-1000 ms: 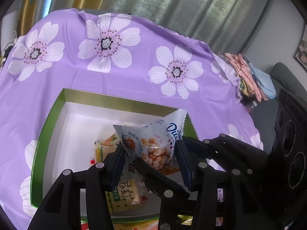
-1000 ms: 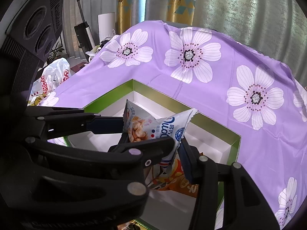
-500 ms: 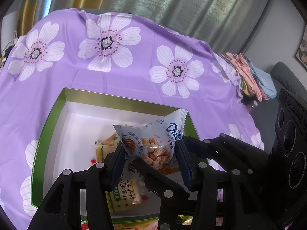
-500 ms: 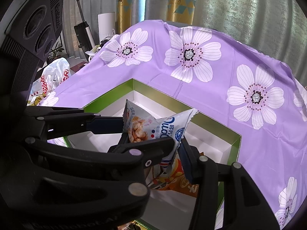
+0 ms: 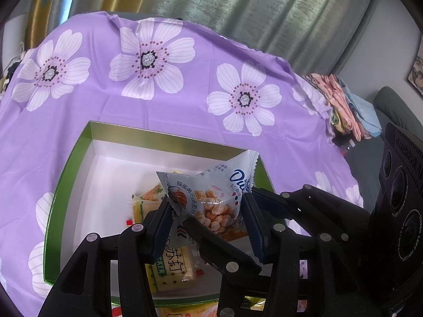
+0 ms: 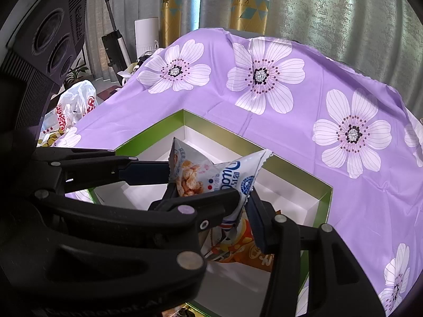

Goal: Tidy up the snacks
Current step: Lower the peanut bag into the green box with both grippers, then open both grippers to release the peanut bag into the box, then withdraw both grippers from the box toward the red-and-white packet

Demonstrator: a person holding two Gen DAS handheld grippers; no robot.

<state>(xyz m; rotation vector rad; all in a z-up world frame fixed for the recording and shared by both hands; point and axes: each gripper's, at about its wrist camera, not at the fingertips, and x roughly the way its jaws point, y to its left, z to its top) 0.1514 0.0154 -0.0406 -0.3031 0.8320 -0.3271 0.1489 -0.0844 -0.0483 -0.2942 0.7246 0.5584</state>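
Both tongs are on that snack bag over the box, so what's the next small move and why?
Probably lower the bag a little into the box, then open both tongs. It hangs above the white floor, pinched by the left tongs and right tongs, and other packets already lie below it, so a drop from here might land askew.

We note a lilac cloth [image 5: 185, 105] printed with white, dark-centred flowers. At 6 o'clock from it, the box [image 5: 71, 169]: green rim, gold inner lip, white inside. Snack bag [image 5: 211, 195]: pale grey-white, blue lettering, orange pieces showing. Curtains [image 6: 330, 13]: grey-green, plus gold panels with teal diamonds.
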